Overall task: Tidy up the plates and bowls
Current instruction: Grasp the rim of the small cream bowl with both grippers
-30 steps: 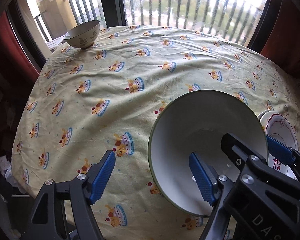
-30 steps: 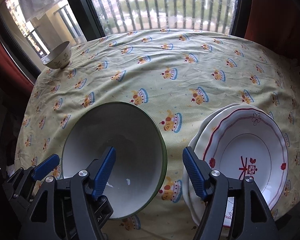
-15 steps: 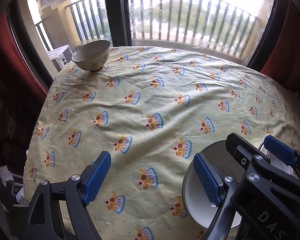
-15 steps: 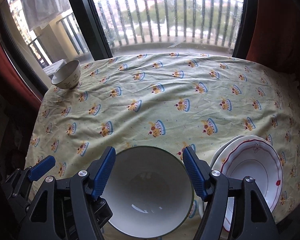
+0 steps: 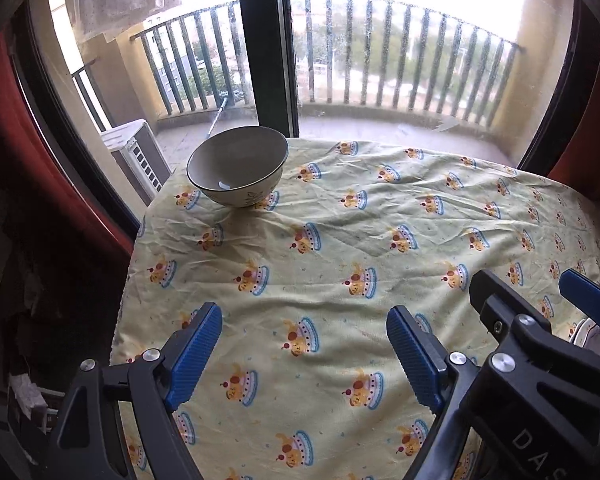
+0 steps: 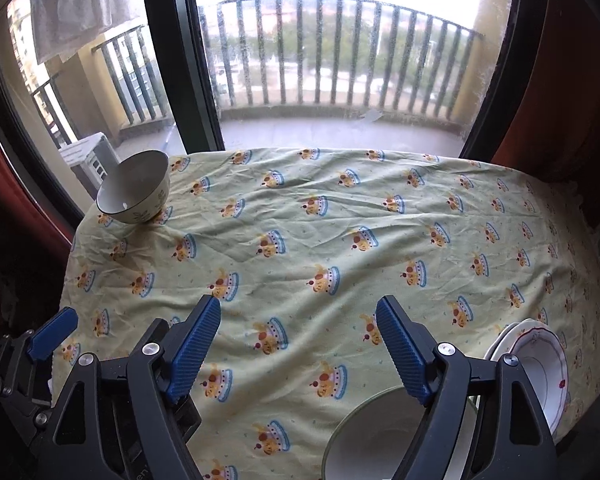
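A beige bowl with a leaf pattern stands at the far left corner of the table; it also shows in the right wrist view. A white bowl with a green rim sits at the near edge, partly behind my right finger. Stacked white plates with red trim lie at the near right; a sliver shows in the left wrist view. My left gripper is open and empty above the cloth. My right gripper is open and empty, to the right of the left one.
The table wears a pale yellow cloth printed with cakes. A window with a dark frame and a balcony railing stand behind the far edge. Red curtains hang at both sides.
Both grippers have pulled back and tilted up from the green-rimmed bowl. That bowl has dropped to the bottom of the right view and out of the left view. The beige bowl looks nearer.
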Demonstrator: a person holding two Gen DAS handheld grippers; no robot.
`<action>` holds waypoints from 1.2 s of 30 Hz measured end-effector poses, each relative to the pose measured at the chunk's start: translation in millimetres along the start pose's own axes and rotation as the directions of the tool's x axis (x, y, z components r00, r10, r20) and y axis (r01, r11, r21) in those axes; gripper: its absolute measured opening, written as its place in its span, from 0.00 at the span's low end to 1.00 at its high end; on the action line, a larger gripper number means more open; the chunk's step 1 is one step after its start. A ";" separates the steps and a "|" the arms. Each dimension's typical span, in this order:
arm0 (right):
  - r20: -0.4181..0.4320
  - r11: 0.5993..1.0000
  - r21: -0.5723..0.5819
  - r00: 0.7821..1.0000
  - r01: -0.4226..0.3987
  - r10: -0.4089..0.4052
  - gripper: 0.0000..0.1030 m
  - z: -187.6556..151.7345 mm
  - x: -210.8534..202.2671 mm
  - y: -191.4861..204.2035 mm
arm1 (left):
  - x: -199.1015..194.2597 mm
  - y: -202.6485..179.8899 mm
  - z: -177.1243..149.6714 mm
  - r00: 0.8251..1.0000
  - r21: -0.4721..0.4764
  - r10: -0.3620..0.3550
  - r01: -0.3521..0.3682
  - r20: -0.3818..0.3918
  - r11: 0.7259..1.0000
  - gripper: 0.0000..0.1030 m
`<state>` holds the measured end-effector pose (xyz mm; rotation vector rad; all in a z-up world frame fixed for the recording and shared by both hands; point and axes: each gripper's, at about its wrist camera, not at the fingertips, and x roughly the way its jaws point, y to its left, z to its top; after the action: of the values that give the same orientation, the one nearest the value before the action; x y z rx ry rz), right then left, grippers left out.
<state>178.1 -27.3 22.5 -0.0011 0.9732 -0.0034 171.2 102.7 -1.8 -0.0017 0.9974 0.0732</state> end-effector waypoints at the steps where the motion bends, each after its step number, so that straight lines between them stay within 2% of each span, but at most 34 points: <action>1: -0.013 1.000 -0.014 1.000 -0.014 0.014 0.82 5.4 4.8 8.9 | 4.8 7.8 5.8 1.000 0.004 -0.005 0.005 0.001 1.000 0.83; 3: -0.022 0.998 -0.048 0.999 -0.029 0.028 0.82 15.8 13.2 28.2 | 14.6 21.1 15.4 1.000 0.009 -0.015 0.016 -0.005 1.000 0.83; 6: -0.005 0.997 -0.081 1.000 -0.003 0.003 0.82 29.7 20.7 53.2 | 27.3 41.0 30.0 0.999 0.005 -0.038 0.038 -0.003 0.999 0.83; 11: -0.011 0.995 -0.082 0.999 -0.050 0.050 0.82 56.3 36.3 89.1 | 46.9 72.6 60.4 0.999 0.001 -0.036 0.036 0.006 0.999 0.83; 14: 0.014 0.994 -0.090 0.998 -0.060 0.061 0.82 74.1 43.7 107.9 | 59.9 87.8 78.3 0.998 -0.015 -0.053 0.054 0.023 0.998 0.83; 22: 0.057 0.997 -0.065 0.998 -0.029 0.033 0.82 113.0 80.2 136.3 | 99.7 105.5 116.5 0.996 -0.003 -0.005 0.006 0.084 1.000 0.83; 25: 0.071 0.998 -0.052 0.997 -0.023 0.027 0.82 123.2 98.6 142.4 | 118.9 111.4 126.8 0.997 -0.017 -0.012 0.014 0.080 1.000 0.83; 29: 0.071 0.999 -0.032 0.997 -0.038 0.040 0.82 132.7 124.2 148.7 | 141.3 119.7 136.3 0.998 -0.033 0.009 -0.007 0.059 0.999 0.76; 30: 0.064 0.999 -0.028 0.997 -0.036 0.038 0.82 134.9 130.6 150.3 | 146.2 121.0 137.9 0.998 -0.037 0.012 -0.010 0.059 0.999 0.72; 33: 0.049 0.999 -0.020 0.998 -0.034 0.035 0.81 138.9 147.0 156.8 | 158.7 121.8 141.4 0.999 -0.027 -0.011 0.012 0.044 1.000 0.67; 34: 0.046 0.999 -0.022 0.999 -0.028 0.029 0.79 139.6 151.2 158.3 | 160.8 120.2 141.6 0.999 -0.018 -0.017 0.018 0.039 1.000 0.66; 36: 0.034 0.999 -0.019 0.999 -0.027 0.027 0.66 139.3 159.1 160.8 | 164.6 116.5 141.3 0.999 0.000 -0.025 0.025 0.032 1.000 0.57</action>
<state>383.2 132.9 -31.0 -0.0054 0.9384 0.0307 371.5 233.9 -59.5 -0.0130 0.9656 0.0499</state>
